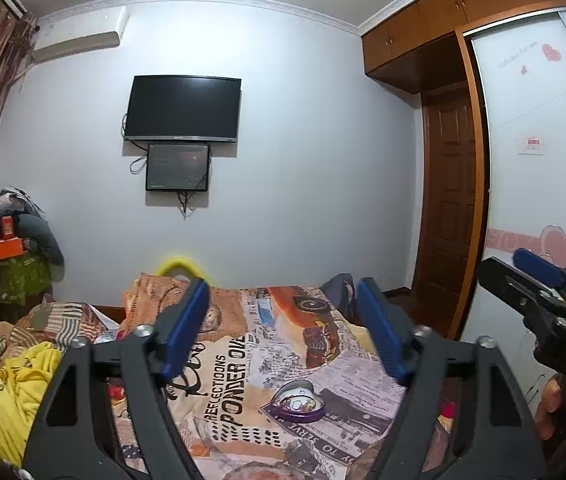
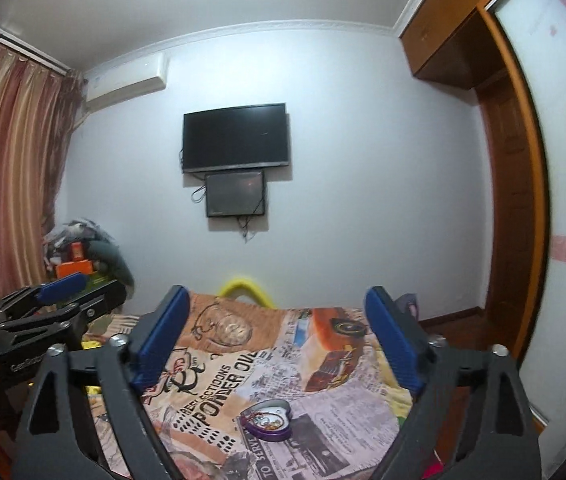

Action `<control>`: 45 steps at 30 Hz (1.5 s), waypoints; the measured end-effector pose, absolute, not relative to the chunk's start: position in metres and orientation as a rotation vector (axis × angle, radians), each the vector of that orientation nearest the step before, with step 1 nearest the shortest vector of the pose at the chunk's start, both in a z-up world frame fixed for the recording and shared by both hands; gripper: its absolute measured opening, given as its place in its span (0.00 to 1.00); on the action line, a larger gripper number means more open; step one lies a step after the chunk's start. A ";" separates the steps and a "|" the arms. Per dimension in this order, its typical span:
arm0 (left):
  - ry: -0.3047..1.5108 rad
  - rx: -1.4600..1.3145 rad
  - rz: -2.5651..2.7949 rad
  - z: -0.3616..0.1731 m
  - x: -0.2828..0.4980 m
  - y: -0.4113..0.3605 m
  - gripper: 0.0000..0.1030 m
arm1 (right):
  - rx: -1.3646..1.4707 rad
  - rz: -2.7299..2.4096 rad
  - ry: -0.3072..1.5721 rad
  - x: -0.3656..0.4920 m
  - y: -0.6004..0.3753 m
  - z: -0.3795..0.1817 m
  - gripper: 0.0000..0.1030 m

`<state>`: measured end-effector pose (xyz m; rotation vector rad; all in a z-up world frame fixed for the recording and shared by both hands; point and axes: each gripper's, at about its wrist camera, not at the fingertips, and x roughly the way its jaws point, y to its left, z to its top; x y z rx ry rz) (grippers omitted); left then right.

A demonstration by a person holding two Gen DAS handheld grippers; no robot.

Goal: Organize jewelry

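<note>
Both tools, left and right, spread wide, empty; heart tin on bedspread, clear of edges.

Both wrist views level over bed, facing television wall

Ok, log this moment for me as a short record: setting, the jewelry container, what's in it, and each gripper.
setting: bed with printed bedspread
container: purple heart-shaped tin, open, lying on the bedspread
contents: small jewelry pieces, too small to tell apart
left gripper: open, nothing between the fingers, above the tin
right gripper: open, nothing between the fingers, above the tin
</note>
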<state>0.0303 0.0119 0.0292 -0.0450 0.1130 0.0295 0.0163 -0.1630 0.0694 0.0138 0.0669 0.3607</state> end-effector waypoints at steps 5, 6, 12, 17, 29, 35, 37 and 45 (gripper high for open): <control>0.115 -0.057 0.029 0.024 0.023 0.014 0.92 | 0.004 0.319 0.079 0.014 -0.161 0.066 1.00; 0.115 -0.056 0.031 0.024 0.019 0.013 0.92 | 0.000 0.315 0.081 0.009 -0.165 0.065 1.00; 0.117 -0.057 0.042 0.022 0.011 0.011 0.93 | -0.005 0.313 0.100 0.004 -0.170 0.063 1.00; 0.118 -0.050 0.041 0.023 0.010 0.007 0.94 | -0.006 0.314 0.106 -0.001 -0.172 0.061 1.00; 0.121 -0.038 0.032 0.020 0.007 0.002 0.95 | -0.005 0.314 0.117 -0.004 -0.173 0.060 1.00; 0.124 -0.033 0.028 0.020 0.007 0.001 0.96 | -0.005 0.313 0.119 -0.005 -0.173 0.061 1.00; 0.124 -0.030 0.030 0.019 0.007 0.001 0.96 | -0.004 0.314 0.118 -0.005 -0.174 0.062 1.00; 0.128 -0.028 0.029 0.019 0.009 0.000 0.97 | -0.003 0.314 0.121 -0.006 -0.173 0.062 1.00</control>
